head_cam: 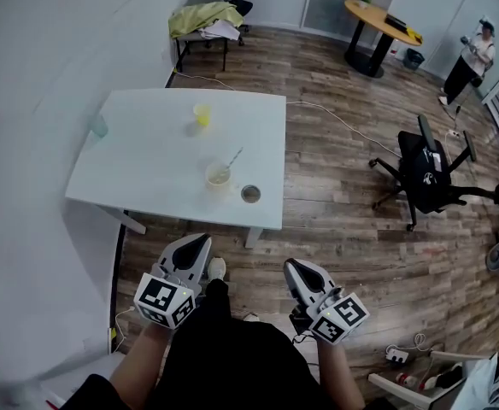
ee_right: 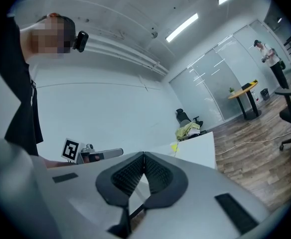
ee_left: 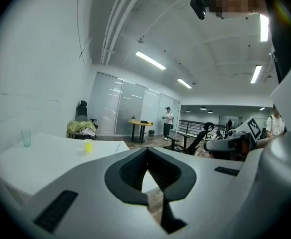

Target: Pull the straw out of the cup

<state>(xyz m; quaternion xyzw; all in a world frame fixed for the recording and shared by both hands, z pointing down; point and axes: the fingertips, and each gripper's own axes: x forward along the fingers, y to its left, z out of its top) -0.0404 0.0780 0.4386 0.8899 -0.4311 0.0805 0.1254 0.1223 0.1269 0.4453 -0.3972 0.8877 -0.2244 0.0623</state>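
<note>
While the person is standing short of the white table (head_cam: 147,169), the left gripper (head_cam: 200,241) and right gripper (head_cam: 292,266) are hanging over the wooden floor (head_cam: 335,229). Each is keeping its jaws pressed together on nothing and showing black-and-white square markers on its cube. The cup (head_cam: 219,176) is standing near the table's front edge, well apart from both grippers, with the straw (head_cam: 235,155) leaning out toward the far right. Just beside it a small round thing (head_cam: 250,194), possibly a lid, is lying close to that edge. 1 yellow cup (head_cam: 202,114) is sitting farther back, and 1 clear glass (head_cam: 100,126) is standing at the left edge. Open tabletop is lying left of the cup, and a black office chair (head_cam: 426,171) is standing well off to the right.
</note>
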